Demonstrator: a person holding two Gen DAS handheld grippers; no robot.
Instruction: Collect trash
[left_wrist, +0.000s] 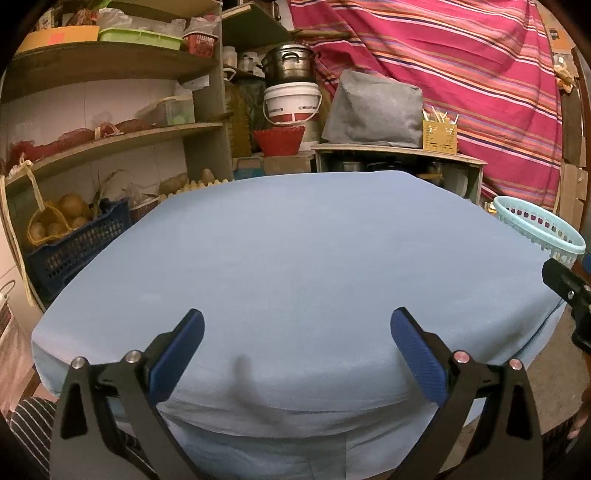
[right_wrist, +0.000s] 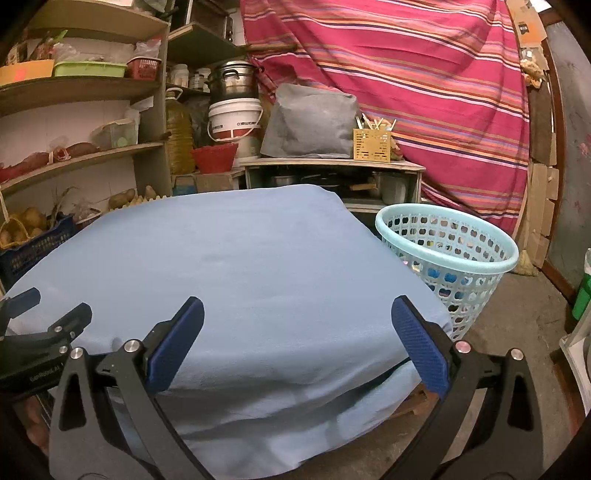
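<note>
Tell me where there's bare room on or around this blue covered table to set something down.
The whole light blue cloth-covered table top is bare, from the near edge by the open left gripper and right gripper to the far edge. The concrete floor right of the pale blue perforated plastic basket is also free. The wooden shelves at left are crowded.

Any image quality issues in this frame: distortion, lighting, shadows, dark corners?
Left wrist view: strong fisheye bowing of the blue cloth and shelves, black vignette corners, warm dim light, a soft shadow on the cloth's near edge between the open left claw tips. Right wrist view: same bowing and vignette, right claw and basket sharp, no glare.
</note>
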